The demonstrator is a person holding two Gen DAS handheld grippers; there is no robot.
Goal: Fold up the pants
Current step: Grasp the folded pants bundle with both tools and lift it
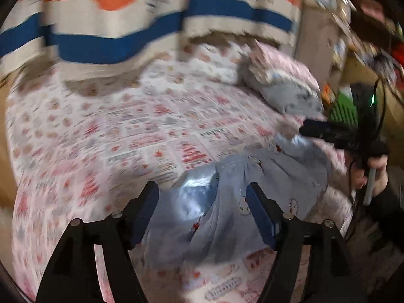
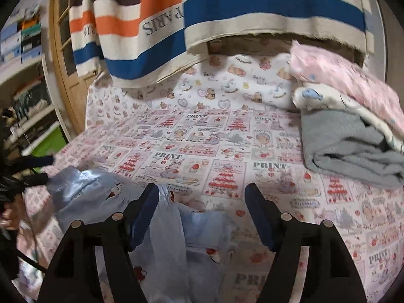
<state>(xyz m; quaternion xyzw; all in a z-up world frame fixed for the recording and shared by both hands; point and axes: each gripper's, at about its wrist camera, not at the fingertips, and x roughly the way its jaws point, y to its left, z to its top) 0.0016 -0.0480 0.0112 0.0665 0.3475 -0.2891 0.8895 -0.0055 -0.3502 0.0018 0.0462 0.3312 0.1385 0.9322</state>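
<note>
Light blue pants with small cartoon prints lie crumpled on the pink patterned bed sheet. My left gripper hovers just above them, open, its pads touching no cloth. The right gripper shows at the right, held by a hand, near the pants' far edge. In the right wrist view the pants lie under and left of my right gripper, which is open with only cloth and sheet showing through the gap. At the left edge of that view, the left gripper is over the pants' shiny end.
A stack of folded clothes, pink over white over grey, sits on the bed at the right, also the stack. A striped orange, blue and cream blanket hangs behind the bed. Shelves and a wooden door stand left.
</note>
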